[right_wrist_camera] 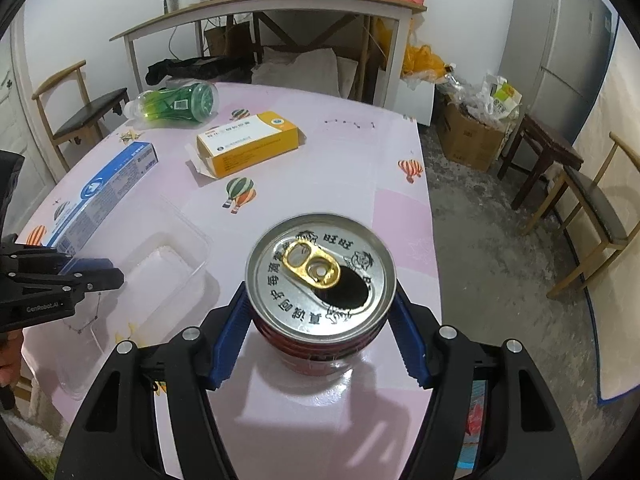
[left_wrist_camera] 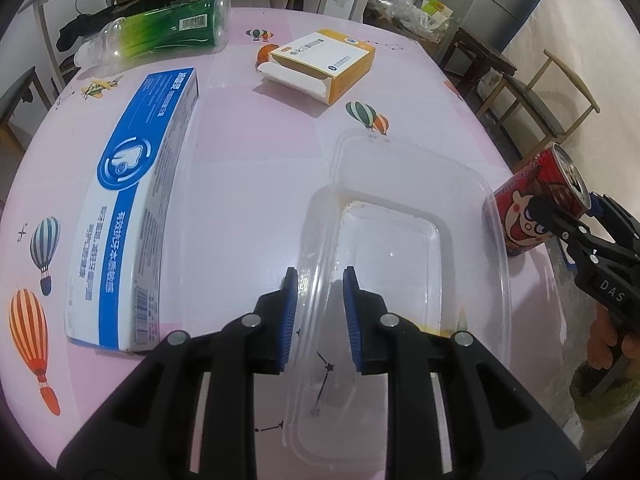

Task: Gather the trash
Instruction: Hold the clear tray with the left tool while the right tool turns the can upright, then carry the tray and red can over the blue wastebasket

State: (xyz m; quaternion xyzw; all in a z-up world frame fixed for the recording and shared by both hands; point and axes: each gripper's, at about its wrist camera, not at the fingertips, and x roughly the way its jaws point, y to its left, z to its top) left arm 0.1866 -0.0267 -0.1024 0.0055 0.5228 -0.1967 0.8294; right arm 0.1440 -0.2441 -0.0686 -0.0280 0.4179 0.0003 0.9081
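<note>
Looking along the left gripper (left_wrist_camera: 320,316), the clear plastic container (left_wrist_camera: 404,240) is hard to trace against the pink worktop (left_wrist_camera: 248,152); its near rim passes between the narrowly parted jaws, though whether the pads press it cannot be told. A toothpaste box (left_wrist_camera: 132,208) lies to the left, a yellow box (left_wrist_camera: 324,64) and green bottle (left_wrist_camera: 168,28) beyond.

From the right wrist, the right gripper (right_wrist_camera: 320,320) has its jaws spread wide and clamped on the red can (right_wrist_camera: 320,280), whose lower body hides behind its opened lid, near the worktop's right edge.
</note>
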